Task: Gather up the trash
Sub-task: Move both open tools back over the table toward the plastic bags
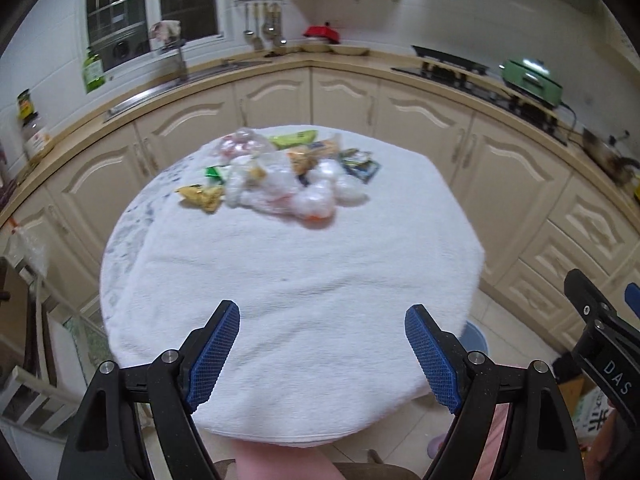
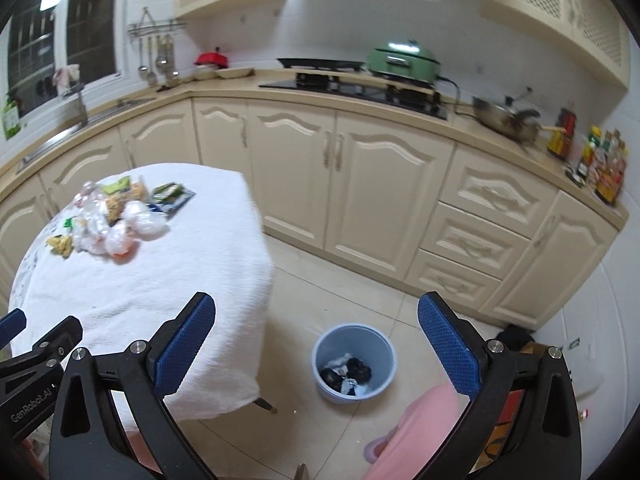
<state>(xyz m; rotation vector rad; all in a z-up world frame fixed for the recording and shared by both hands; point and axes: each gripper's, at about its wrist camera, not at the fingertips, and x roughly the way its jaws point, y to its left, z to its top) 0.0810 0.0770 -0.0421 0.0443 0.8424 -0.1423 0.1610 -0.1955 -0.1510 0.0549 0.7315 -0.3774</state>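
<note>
A: Both grippers are empty. The left gripper (image 1: pixel 322 356) has its jaws well apart over the near edge of the table (image 1: pixel 280 280), low in the left view. The right gripper (image 2: pixel 316 344) stands wide open too, nothing between its blue pads (image 2: pixel 184 344), hanging over the floor at the lower centre of the right view.

B: So where's the trash?

A: The pile (image 1: pixel 280 176) lies on the white cloth at the far side of the table, upper middle in the left view and at the left in the right view. The bin (image 2: pixel 354 362) stands on the floor beside the table, lower centre in the right view, with some scraps already in it.

B: How should the next pick go?

A: I'd reach across, take one piece at the pile's near edge, close fully on crinkly film, then carry it over the bin before letting go.

B: Counts?

A: One table, one bin, two grippers. The pile is blurred; roughly eight to ten wrappers and clear bags, though I can't count exactly.
</note>
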